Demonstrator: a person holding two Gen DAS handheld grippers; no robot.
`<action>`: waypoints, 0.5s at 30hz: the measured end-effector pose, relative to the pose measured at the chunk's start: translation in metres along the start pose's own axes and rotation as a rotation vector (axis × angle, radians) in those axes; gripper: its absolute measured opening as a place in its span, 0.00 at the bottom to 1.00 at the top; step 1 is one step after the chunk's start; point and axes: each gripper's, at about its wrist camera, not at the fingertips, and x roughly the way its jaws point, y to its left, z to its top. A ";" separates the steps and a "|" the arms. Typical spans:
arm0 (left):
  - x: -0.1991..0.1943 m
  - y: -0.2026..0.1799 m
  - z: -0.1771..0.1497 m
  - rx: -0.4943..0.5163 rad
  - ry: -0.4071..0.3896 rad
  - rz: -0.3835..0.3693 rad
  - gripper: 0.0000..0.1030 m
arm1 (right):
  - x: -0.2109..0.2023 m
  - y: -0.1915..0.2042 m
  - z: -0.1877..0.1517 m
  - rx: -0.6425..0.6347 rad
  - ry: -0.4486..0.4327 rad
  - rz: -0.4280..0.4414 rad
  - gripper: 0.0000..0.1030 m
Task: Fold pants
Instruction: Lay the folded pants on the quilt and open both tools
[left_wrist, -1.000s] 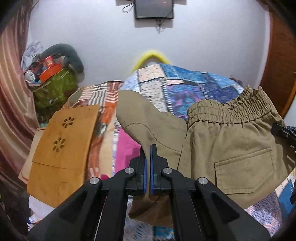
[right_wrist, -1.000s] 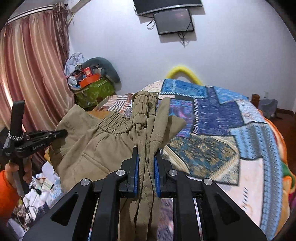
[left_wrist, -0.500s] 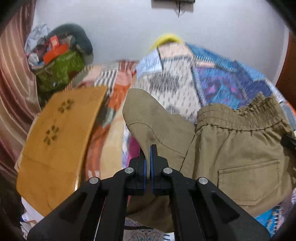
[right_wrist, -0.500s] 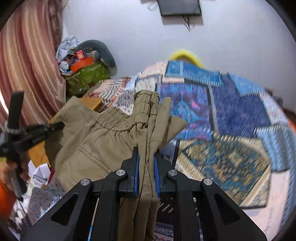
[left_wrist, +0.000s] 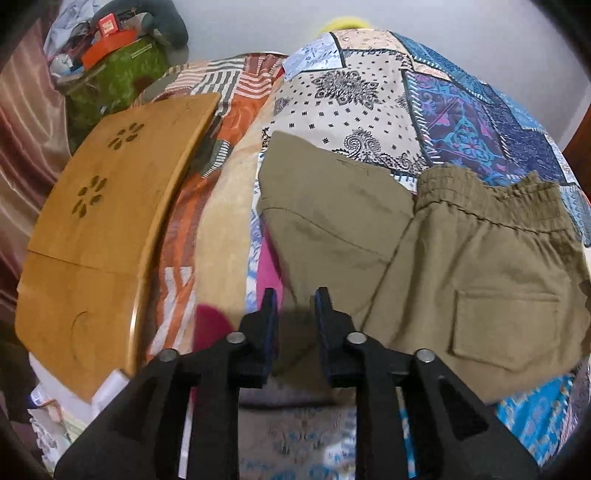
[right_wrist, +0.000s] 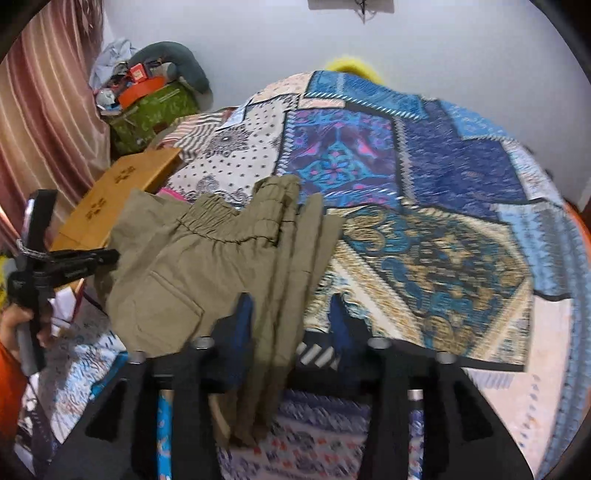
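**Bedspread takes the folded pants as both grips let go**

Patchwork bedspread (right_wrist: 424, 236) fills the room. Nearest, the right gripper (right_wrist: 291, 317) is opening, a bunched edge of the pants (left_wrist: 461, 266) loose between its jaws, pressed by neither. The left gripper (left_wrist: 293, 314) is opening too; whether cloth sits between I cannot tell. Pants lie ahead, waistband (left_wrist: 491, 199) farthest, running left to right. A wooden tray (left_wrist: 110, 206) sits beside.

Ahead of your grippers is the bed (right_wrist: 461, 206) with a patchwork cover. The pants (left_wrist: 461, 280) lie folded on it, just beyond your fingertips. A wooden board (left_wrist: 103, 229) lies to their left.
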 end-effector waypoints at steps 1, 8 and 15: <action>-0.011 -0.002 -0.002 0.011 -0.010 0.001 0.26 | -0.010 0.000 -0.001 -0.003 -0.016 -0.009 0.48; -0.115 -0.020 -0.015 0.068 -0.150 0.001 0.31 | -0.075 0.007 0.003 -0.011 -0.106 0.008 0.48; -0.240 -0.047 -0.048 0.154 -0.350 -0.007 0.48 | -0.160 0.031 0.001 -0.042 -0.234 0.031 0.48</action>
